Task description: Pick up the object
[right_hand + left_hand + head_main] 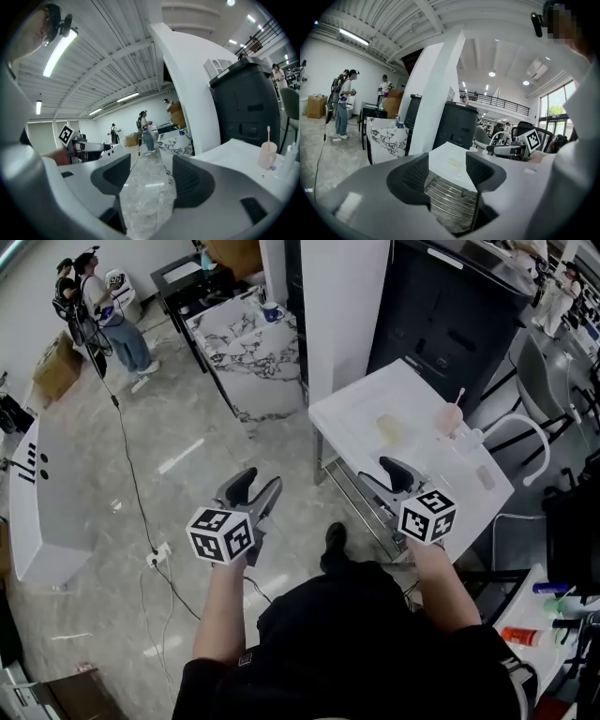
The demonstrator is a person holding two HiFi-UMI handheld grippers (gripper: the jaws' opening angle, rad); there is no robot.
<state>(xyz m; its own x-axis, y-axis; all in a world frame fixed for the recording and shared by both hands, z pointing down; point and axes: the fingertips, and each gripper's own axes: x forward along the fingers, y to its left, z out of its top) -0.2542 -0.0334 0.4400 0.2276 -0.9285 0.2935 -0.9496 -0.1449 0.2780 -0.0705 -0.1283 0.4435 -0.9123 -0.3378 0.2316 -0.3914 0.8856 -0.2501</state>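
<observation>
A small white table [356, 423] stands ahead on the right. On it lie a pale yellowish flat object [390, 428], a pink cup [448, 416] with a stick in it, and a small clear item [485, 476]. My left gripper [255, 486] hovers over the floor, left of the table, open and empty. In the left gripper view the open left gripper [447, 171] frames the pale object [454, 162]. My right gripper [389, 474] hangs over the table's near edge, open and empty. The right gripper [146, 176] looks along the floor, with the pink cup [267, 154] to its right.
A wire shelf [450, 192] sits under the table. Behind stand a white pillar [342, 306], a dark cabinet [450, 315] and a marble counter [248, 352]. A chair [525, 437] is right of the table. People [103, 315] stand far left; a cable crosses the floor.
</observation>
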